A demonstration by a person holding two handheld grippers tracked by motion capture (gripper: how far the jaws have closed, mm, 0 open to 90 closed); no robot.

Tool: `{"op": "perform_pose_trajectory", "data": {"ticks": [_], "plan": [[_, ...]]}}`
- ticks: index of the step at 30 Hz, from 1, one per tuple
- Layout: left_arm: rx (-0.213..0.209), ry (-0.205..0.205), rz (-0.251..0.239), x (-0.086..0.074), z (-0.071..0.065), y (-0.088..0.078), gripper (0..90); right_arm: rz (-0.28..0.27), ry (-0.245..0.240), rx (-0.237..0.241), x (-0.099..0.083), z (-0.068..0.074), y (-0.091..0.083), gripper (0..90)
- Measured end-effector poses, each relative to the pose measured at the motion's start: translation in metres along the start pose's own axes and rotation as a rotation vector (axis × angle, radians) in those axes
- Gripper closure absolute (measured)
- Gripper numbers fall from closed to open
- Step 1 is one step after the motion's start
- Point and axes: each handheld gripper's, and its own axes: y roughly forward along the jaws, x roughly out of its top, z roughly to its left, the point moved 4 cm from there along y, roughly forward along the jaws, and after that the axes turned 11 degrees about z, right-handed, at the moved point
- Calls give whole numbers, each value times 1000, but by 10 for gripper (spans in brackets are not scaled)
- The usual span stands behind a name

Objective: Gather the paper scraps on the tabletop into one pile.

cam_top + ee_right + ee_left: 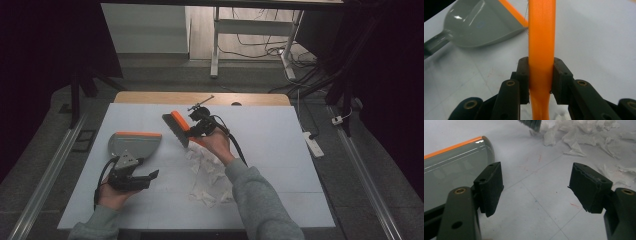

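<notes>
A grey dustpan (134,144) with an orange front lip lies on the white board at the left; it also appears in the left gripper view (451,167) and the right gripper view (481,27). My left gripper (145,176) (536,182) rests just below and right of the dustpan, open, with bare board between its jaws. My right gripper (197,127) (541,67) is shut on the orange handle (541,30) of a small brush. The dark bristles (175,129) (530,123) point down-left near the board. Torn white paper scraps (207,172) (584,132) lie below the brush.
The white board (280,165) covers a wooden table (150,97). A small metal clamp (200,105) stands at the back edge. A power strip (314,144) lies on the floor to the right. Desk legs and cables stand beyond the table.
</notes>
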Motion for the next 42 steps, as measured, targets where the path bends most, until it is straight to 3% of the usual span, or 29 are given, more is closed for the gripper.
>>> {"op": "perform_pose_trajectory", "data": {"ticks": [4,11,15,19,22,27,30,36,42], "plan": [[1,3,3,-1,0,1,276,23,67,-21,-6,-15,4,708],[1,4,5,-1,0,1,276,70,134,-77,-38,-36,-20,708],[1,6,8,0,-1,1,276,69,117,-102,-52,-37,-41,708],[3,3,11,0,0,1,277,-7,58,-97,-48,-25,-72,708],[3,6,9,0,0,1,277,-20,16,-95,-43,-11,-82,708],[6,5,7,0,0,1,277,5,-30,-37,-39,12,-66,708],[6,5,6,0,0,0,278,19,-86,-47,-36,27,-54,708],[6,5,7,0,-1,0,278,42,-78,24,-35,39,-32,708],[5,3,9,-1,1,0,278,81,-93,-35,-41,35,-17,708]]}}
